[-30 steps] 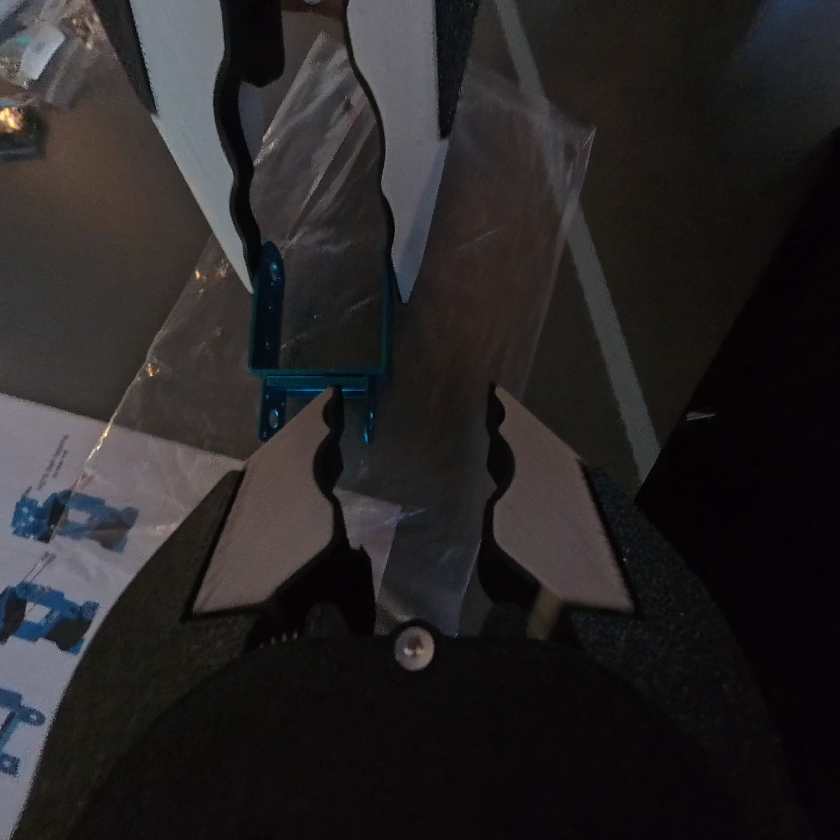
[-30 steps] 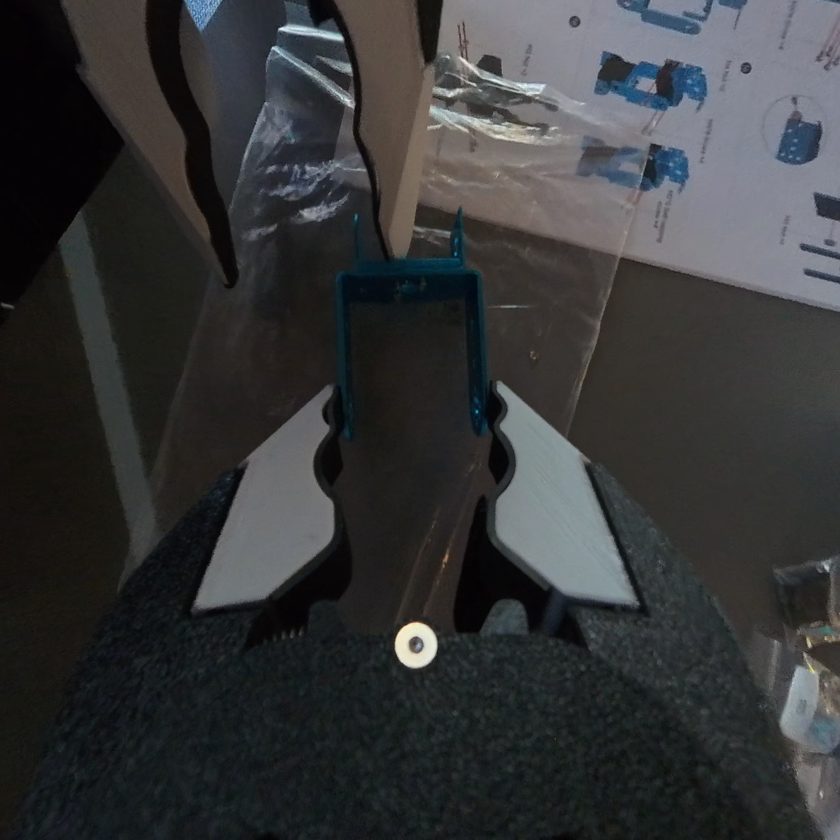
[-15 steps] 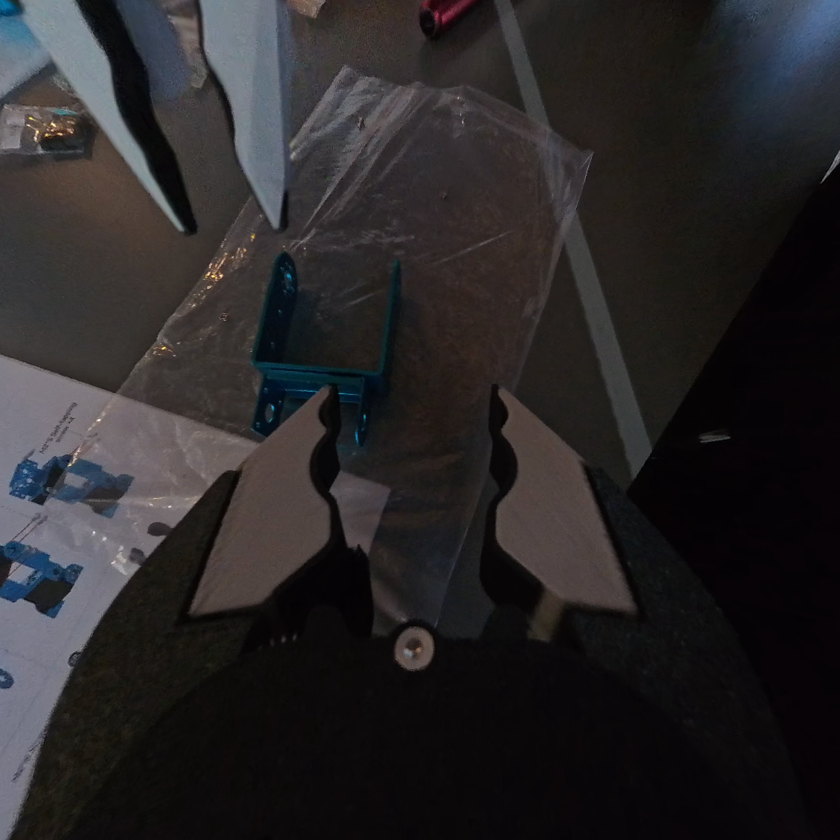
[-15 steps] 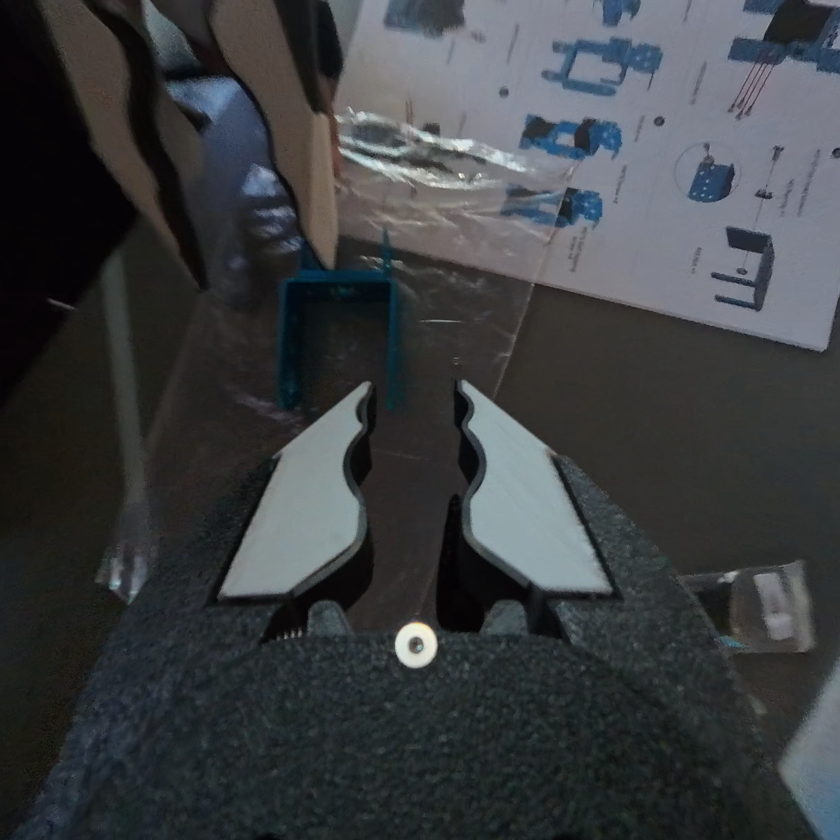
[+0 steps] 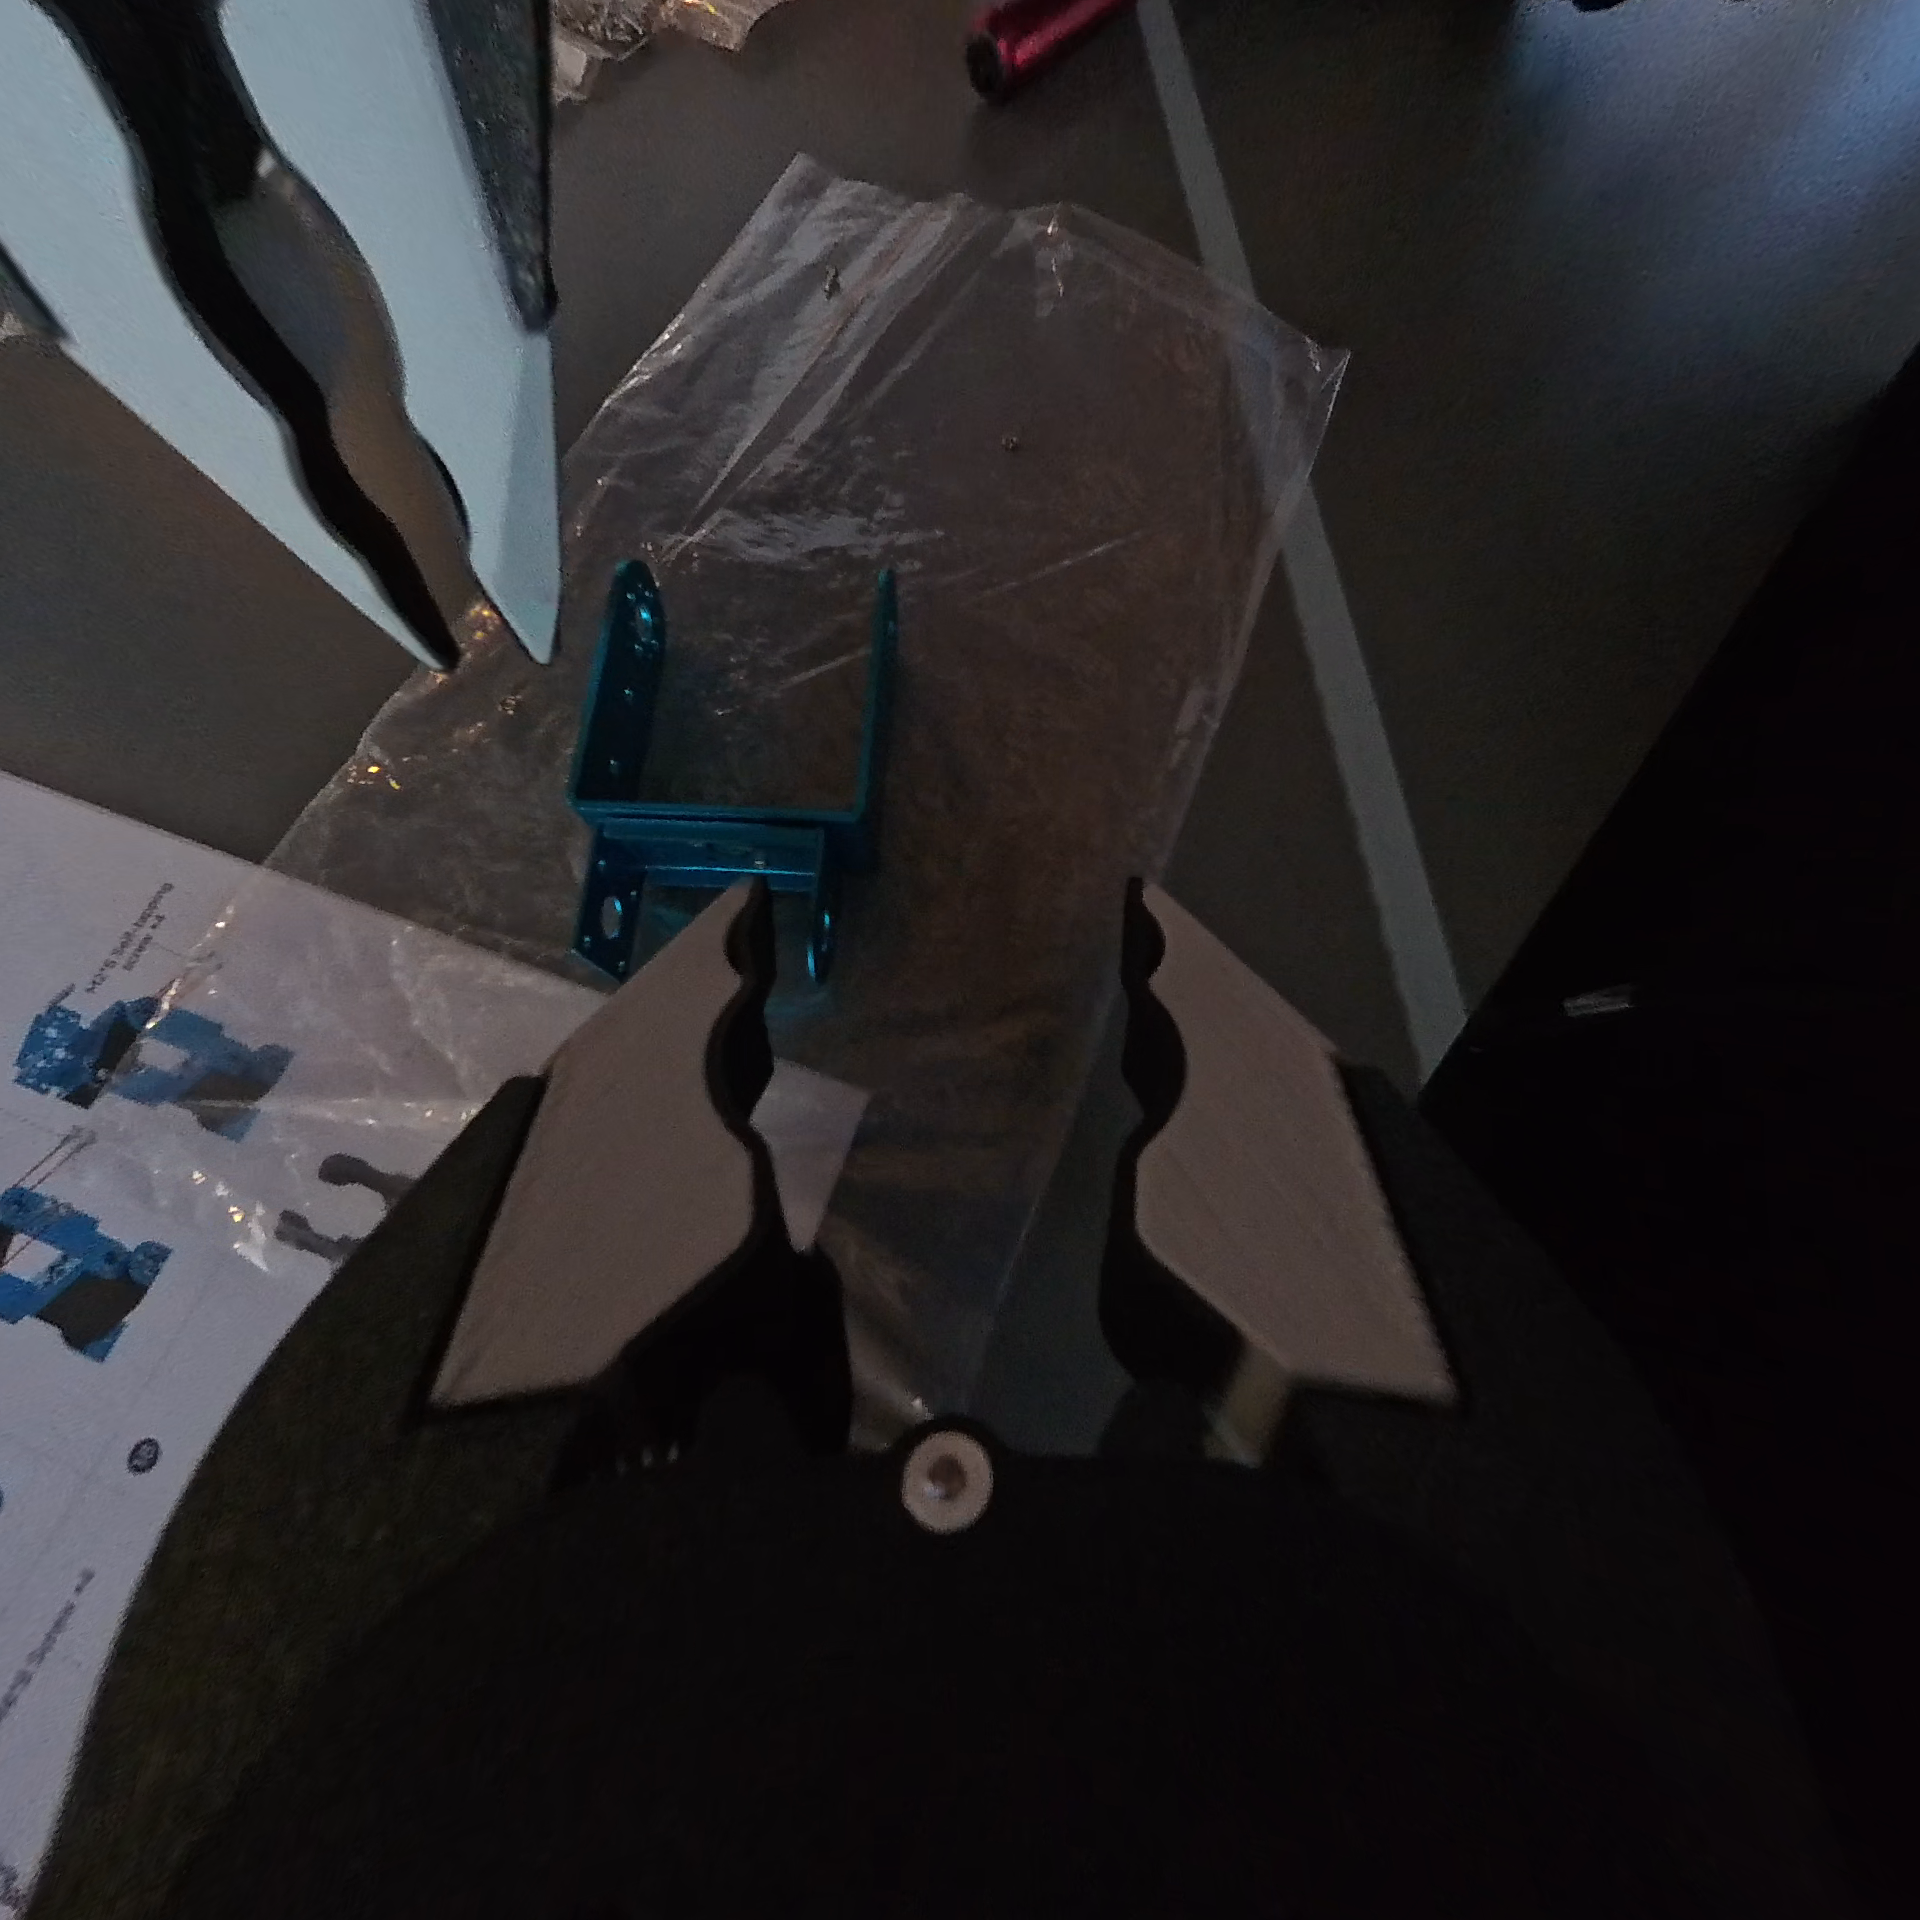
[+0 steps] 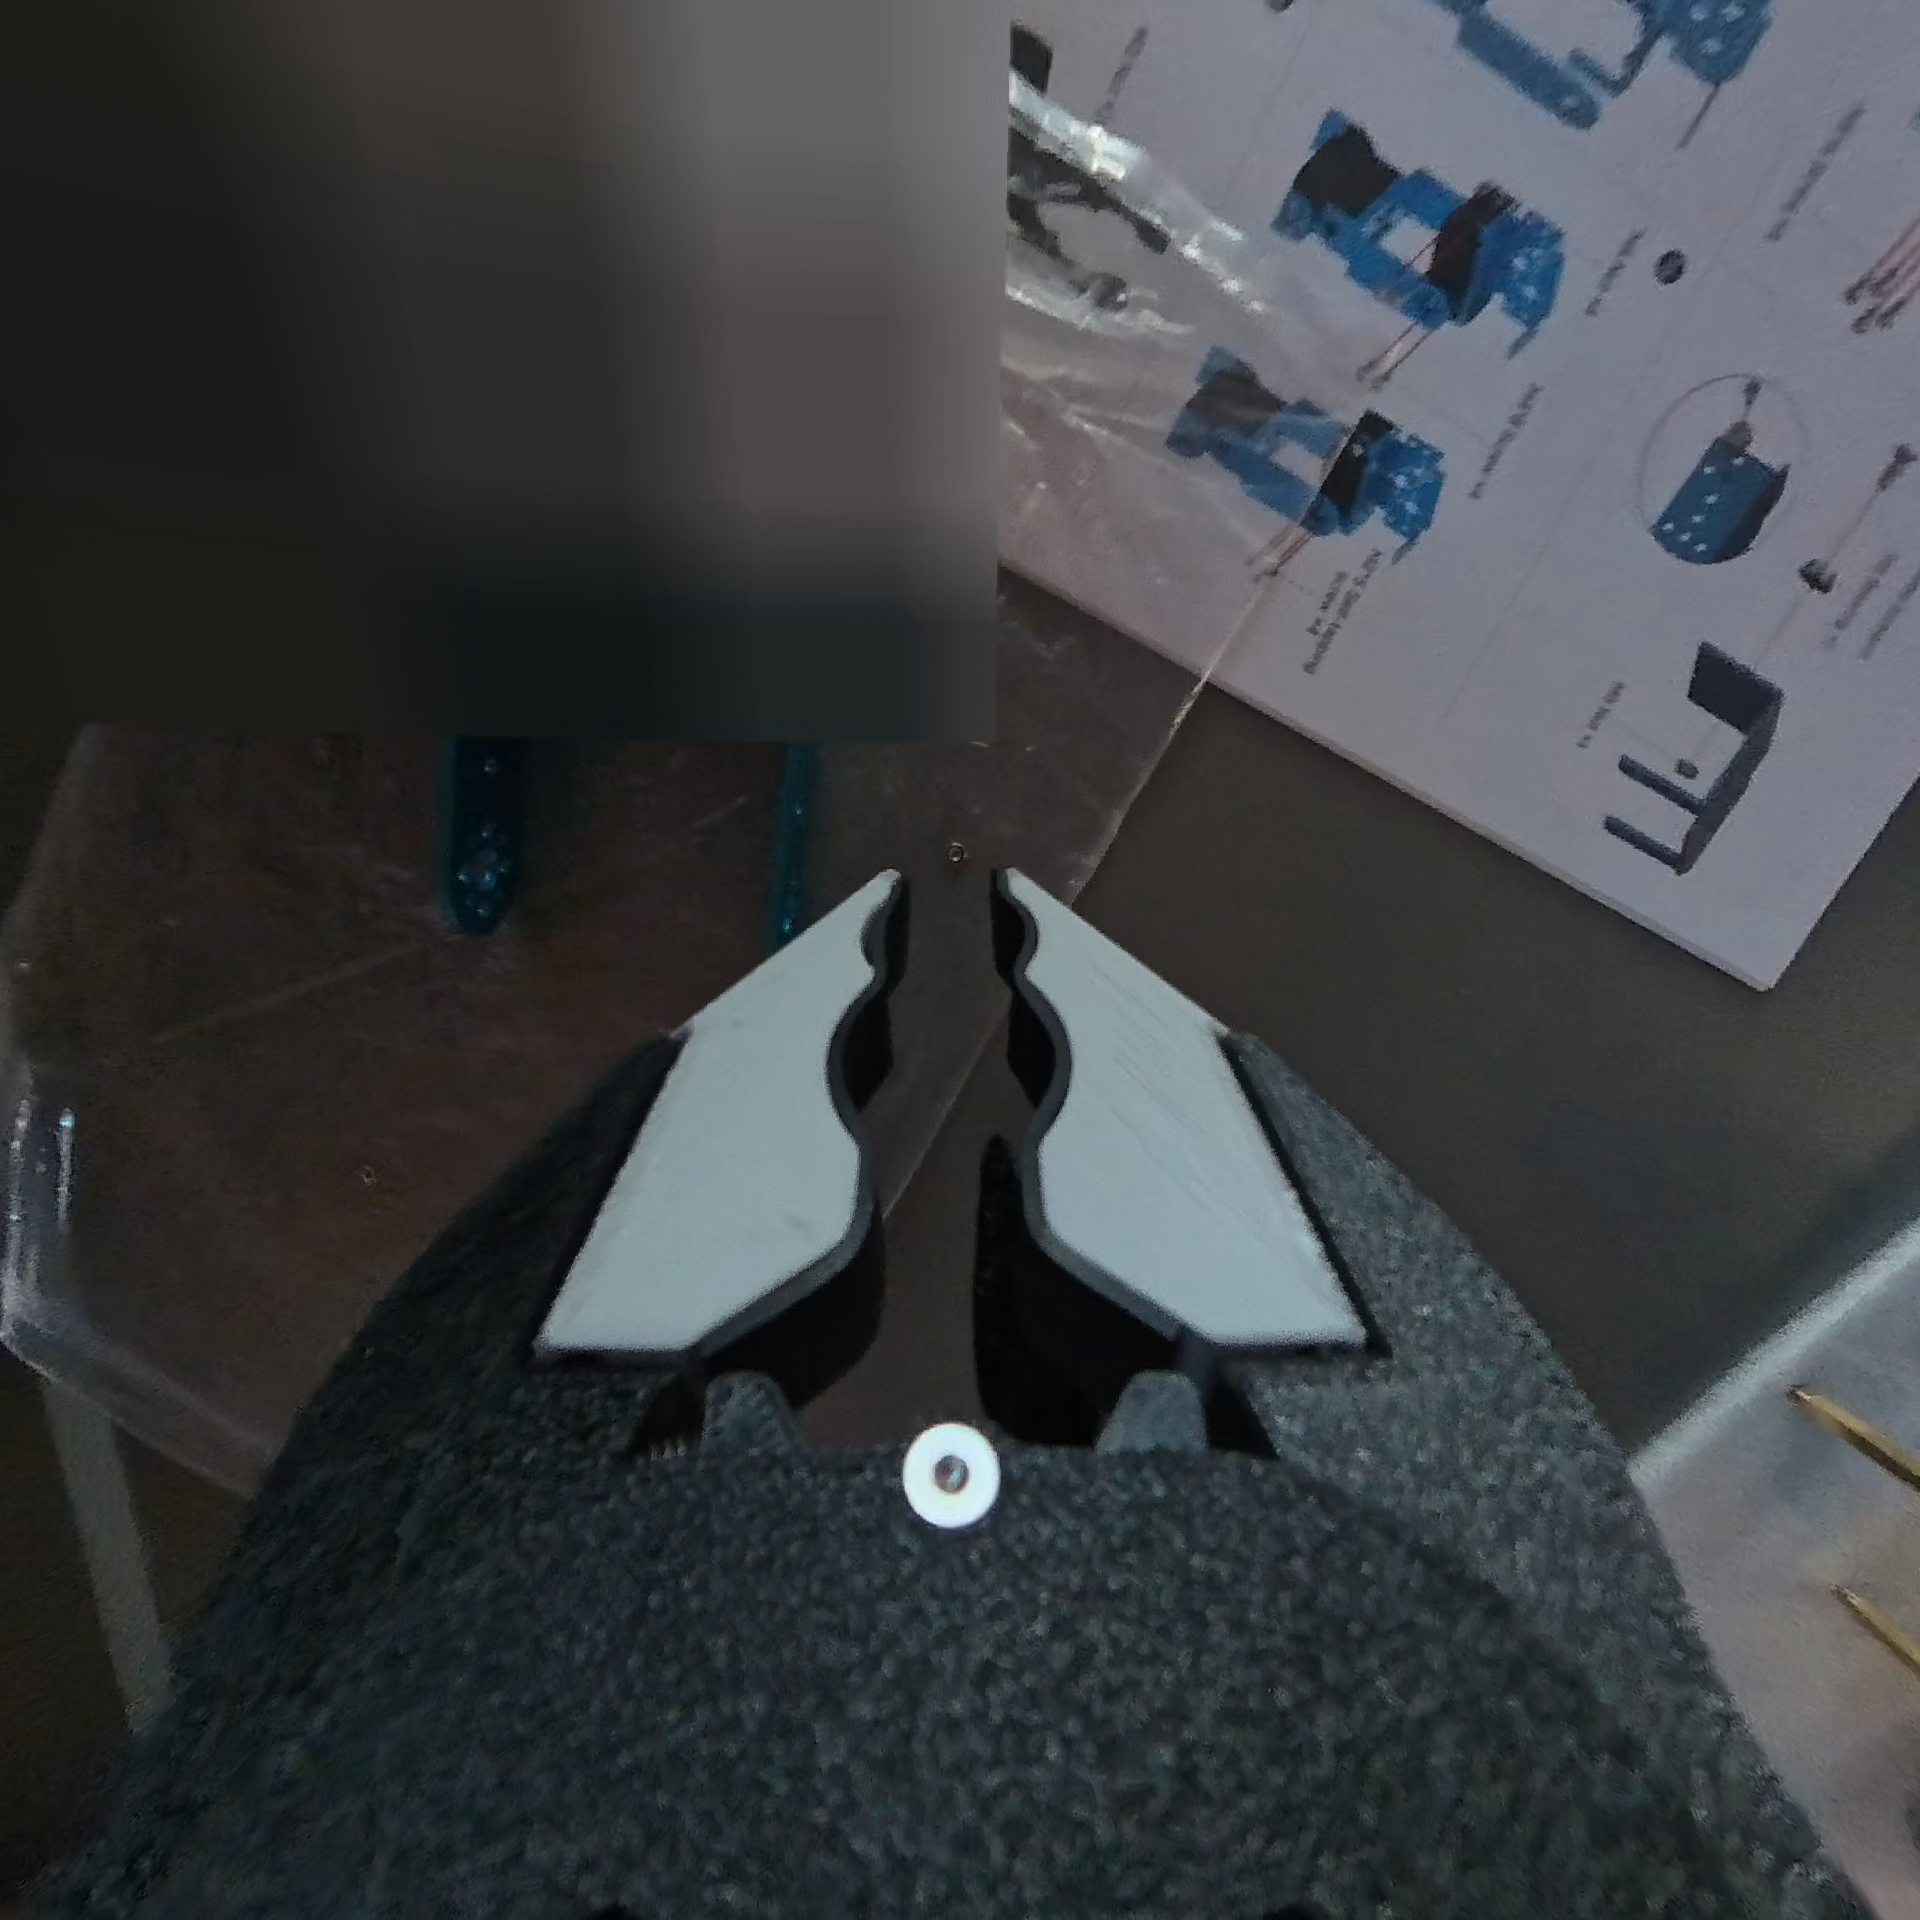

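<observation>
Blue metal bracket (image 5: 727, 769), made of two U-shaped pieces joined back to back, resting on a clear plastic bag (image 5: 997, 582) spread flat on the dark desk (image 5: 1558, 364). Left tool (image 5: 940, 894) hangs above the bag with its jaws spread wide and nothing between them; its left fingertip overlaps the near end of the bracket in the left wrist view, though contact cannot be judged. Right tool (image 5: 497, 657) enters that view from the upper left, its tips close together with a narrow gap, empty, just beside the far left arm of the bracket. In the right wrist view the right tool (image 6: 948, 878) shows the same narrow gap and grips nothing; the two arms of the bracket (image 6: 478, 831) lie ahead and to its left on the bag (image 6: 260, 987), their upper parts hidden by an overlaid blur patch. White instruction sheet (image 6: 1558, 468) lies on the desk (image 6: 1351, 935), one corner under the bag; it carries printed drawings of blue bracket assemblies, a black bracket and small captions, which are not reproduced. The sheet (image 5: 125, 1039) also appears at the lower left of the left wrist view. Red cylindrical object (image 5: 1029, 42) and small crumpled packets (image 5: 644, 21) sit at the far edge of the desk; a pale strip (image 5: 1320, 582) runs across its surface beside the bag. Clear container (image 6: 1787, 1455) with gold-coloured pins lies at the lower right of the right wrist view
</observation>
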{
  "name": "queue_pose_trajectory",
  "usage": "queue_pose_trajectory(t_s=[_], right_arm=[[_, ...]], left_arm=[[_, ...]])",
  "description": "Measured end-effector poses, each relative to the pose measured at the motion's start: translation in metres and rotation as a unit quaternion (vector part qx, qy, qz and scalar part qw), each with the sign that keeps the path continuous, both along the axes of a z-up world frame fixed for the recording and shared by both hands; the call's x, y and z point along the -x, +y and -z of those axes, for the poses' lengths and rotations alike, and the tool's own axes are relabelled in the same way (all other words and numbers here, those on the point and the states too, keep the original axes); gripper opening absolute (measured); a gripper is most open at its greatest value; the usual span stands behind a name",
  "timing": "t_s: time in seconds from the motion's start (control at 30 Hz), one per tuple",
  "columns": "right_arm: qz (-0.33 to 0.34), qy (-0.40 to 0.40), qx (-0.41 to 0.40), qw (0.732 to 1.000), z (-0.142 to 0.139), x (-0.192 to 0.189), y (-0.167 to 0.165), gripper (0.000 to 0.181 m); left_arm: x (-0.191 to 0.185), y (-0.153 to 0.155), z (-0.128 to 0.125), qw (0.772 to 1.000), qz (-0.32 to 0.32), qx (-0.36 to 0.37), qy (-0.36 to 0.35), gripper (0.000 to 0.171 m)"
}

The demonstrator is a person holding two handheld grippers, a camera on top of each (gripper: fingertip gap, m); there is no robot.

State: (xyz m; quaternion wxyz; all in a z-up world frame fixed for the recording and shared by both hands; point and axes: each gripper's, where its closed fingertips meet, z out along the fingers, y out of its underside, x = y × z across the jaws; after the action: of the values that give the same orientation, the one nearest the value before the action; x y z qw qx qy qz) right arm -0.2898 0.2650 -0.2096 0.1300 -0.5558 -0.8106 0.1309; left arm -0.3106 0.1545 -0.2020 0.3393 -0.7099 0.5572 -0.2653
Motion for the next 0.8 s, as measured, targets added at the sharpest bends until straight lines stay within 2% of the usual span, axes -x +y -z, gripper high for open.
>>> queue_pose_trajectory(t_s=[0.57, 0.8], right_arm=[[-0.002, -0.082, 0.015, 0.996, 0.009, 0.004, 0.002, 0.011], [-0.030, -0.142, -0.012, 0.989, 0.010, 0.003, 0.004, 0.004]], left_arm=[[0.020, -0.003, -0.029, 0.991, -0.049, 0.033, -0.122, 0.067], [0.030, -0.006, -0.028, 0.990, -0.067, 0.029, -0.124, 0.067]])
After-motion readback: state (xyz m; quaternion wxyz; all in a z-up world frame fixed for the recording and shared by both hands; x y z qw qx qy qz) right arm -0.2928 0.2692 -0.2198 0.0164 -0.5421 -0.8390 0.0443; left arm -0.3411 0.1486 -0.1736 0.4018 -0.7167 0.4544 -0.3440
